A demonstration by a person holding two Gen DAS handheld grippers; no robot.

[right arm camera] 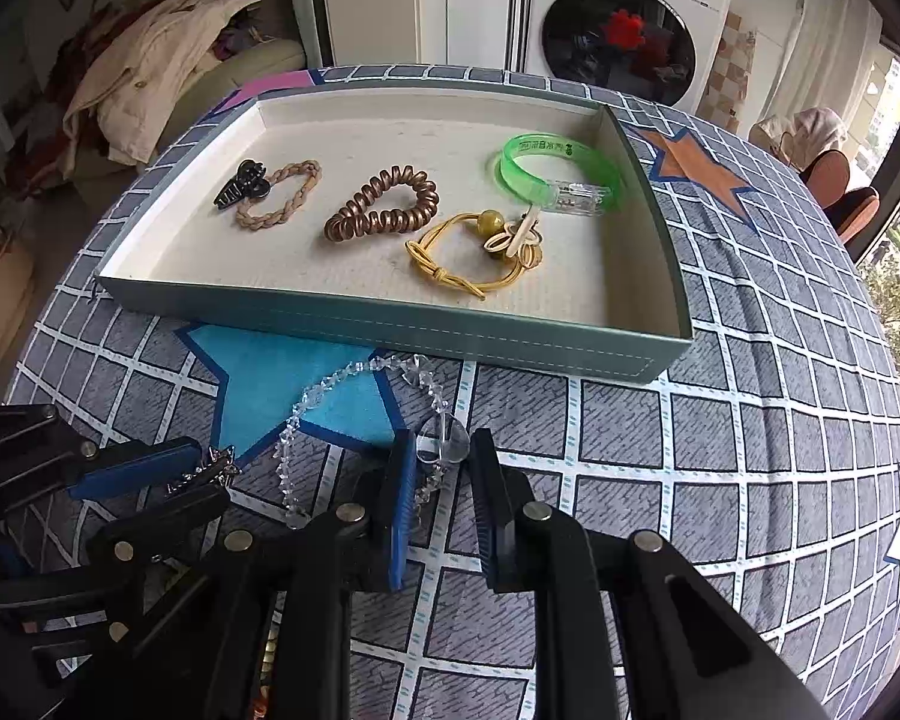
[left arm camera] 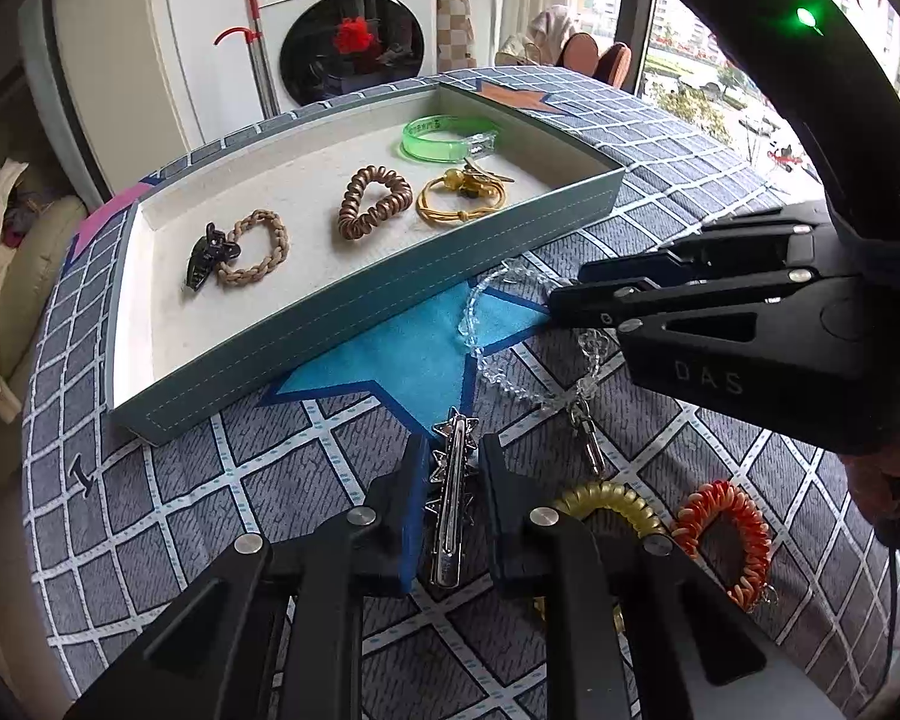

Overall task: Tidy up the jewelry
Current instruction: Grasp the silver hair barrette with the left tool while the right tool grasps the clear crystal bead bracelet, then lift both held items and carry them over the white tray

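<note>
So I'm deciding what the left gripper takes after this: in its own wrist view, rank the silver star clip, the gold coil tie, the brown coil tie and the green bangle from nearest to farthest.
1. Silver star clip, between the left gripper fingers.
2. Gold coil tie, just right, on the cloth.
3. Brown coil tie, mid-tray.
4. Green bangle, the tray's far right corner.

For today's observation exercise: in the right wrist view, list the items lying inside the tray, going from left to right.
Black hair claw → beige braided band → bronze spiral hair tie → yellow cord bracelet with beads → green translucent bangle, all inside the tray.
</note>
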